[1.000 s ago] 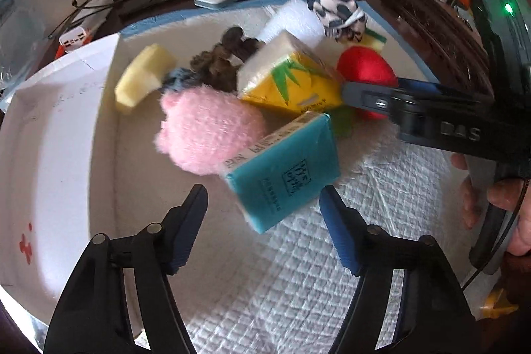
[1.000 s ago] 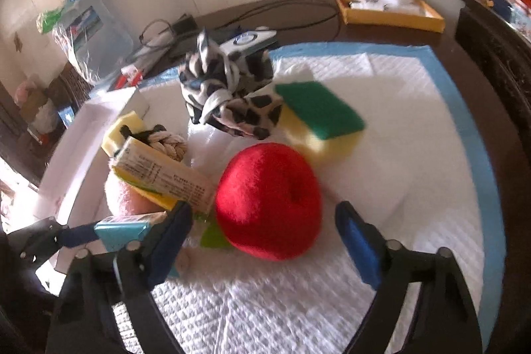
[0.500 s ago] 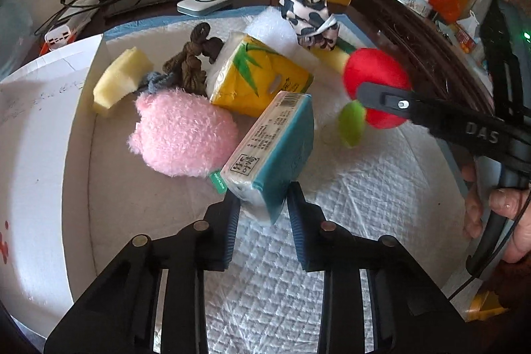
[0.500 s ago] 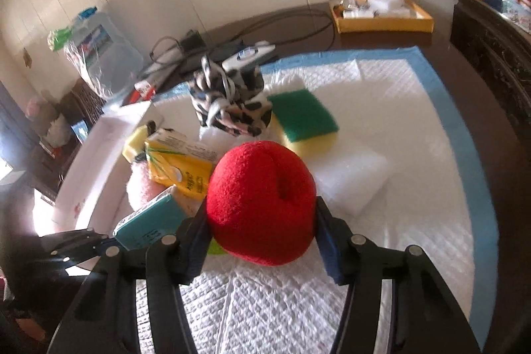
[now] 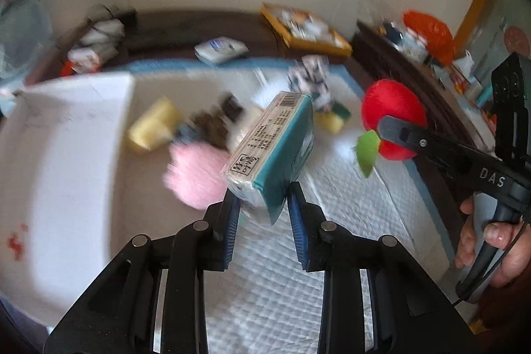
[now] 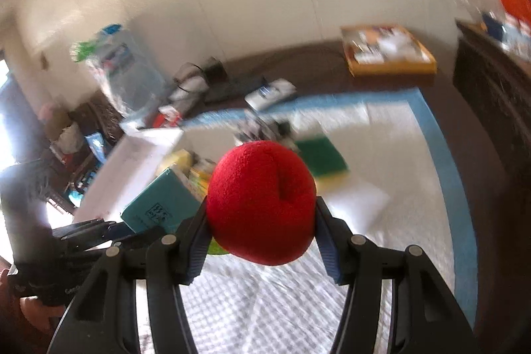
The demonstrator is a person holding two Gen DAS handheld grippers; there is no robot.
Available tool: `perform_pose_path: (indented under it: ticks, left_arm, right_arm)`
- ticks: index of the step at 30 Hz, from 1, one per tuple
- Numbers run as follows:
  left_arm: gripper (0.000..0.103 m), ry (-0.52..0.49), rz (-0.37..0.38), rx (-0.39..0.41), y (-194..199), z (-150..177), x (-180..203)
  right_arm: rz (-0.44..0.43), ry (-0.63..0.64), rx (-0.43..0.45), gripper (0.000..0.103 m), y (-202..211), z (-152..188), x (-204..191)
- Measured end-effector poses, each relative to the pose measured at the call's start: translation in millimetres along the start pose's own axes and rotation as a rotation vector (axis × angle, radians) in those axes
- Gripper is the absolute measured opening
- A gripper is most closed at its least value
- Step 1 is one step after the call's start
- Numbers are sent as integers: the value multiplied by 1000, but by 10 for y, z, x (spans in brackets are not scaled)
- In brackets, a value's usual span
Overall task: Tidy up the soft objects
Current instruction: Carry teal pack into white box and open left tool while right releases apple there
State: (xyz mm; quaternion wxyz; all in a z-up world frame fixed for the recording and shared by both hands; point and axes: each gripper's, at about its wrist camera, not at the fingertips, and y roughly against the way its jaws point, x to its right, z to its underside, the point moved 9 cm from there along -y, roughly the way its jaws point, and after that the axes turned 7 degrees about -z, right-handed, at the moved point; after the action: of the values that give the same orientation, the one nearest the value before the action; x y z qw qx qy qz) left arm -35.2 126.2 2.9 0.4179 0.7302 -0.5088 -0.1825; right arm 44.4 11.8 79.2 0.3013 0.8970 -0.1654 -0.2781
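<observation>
Jaws of the left gripper [image 5: 262,216] pinch a boxy teal tissue pack [image 5: 275,151] pointing away, while the right gripper [image 6: 260,243] clamps a round fuzzy red plush apple [image 6: 260,203].

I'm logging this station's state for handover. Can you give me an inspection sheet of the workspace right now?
Surface: white quilted pad, blue-edged, on dark table.
Job's things: teal tissue pack and red plush apple both gripped; pink plush, yellow sponge on pad; white box beside them.
Clutter: orange tray, white device.
Grippers: left gripper clamps pack; right gripper clamps apple.
Cables: blurred.
Surroundings: cream wall.
</observation>
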Motion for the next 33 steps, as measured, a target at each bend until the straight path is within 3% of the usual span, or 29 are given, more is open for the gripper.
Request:
perform_pose_path:
  ticks: [4, 7, 11, 17, 24, 26, 27, 28, 29, 30, 31, 32, 33]
  left_arm:
    - [28, 24, -64, 96, 380, -163, -232]
    - [28, 72, -157, 127, 588, -190, -607]
    - [29, 158, -336, 93, 682, -88, -1373]
    - [29, 252, -530, 38, 739, 113, -2273]
    - [29, 318, -590, -26, 672, 329, -2830]
    - [30, 329, -590, -40, 641, 364, -2896]
    - [30, 332, -589, -42, 622, 369, -2931]
    - [35, 333, -586, -42, 607, 370, -2940]
    - [52, 334, -578, -40, 599, 368, -2960]
    - [68, 335, -573, -33, 608, 365, -2974]
    - [96, 338, -567, -23, 612, 357, -2989]
    - [103, 339, -558, -14, 612, 345, -2999]
    - [103, 340, -554, -8, 615, 335, -3013]
  right_arm:
    - [-80, 59, 2, 57, -65, -183, -408]
    - [-154, 103, -35, 57, -281, -256, -783]
    - [-239, 159, -117, 57, -688, -245, -1312]
    - [-299, 192, -250, 57, -1343, 64, -1876]
    - [-250, 221, -314, 60, -1842, 370, -2116]
    - [-235, 216, -309, 63, -1887, 403, -2133]
    - [-232, 208, -306, 70, -1906, 414, -2134]
    - [-231, 198, -299, 76, -1924, 395, -2149]
    - [-230, 188, -284, 89, -1925, 387, -2142]
    - [-227, 184, -269, 95, -1915, 368, -2158]
    - [-223, 184, -253, 98, -1905, 352, -2153]
    - [-217, 188, -244, 103, -1896, 341, -2148]
    - [-212, 192, -237, 103, -1892, 322, -2165]
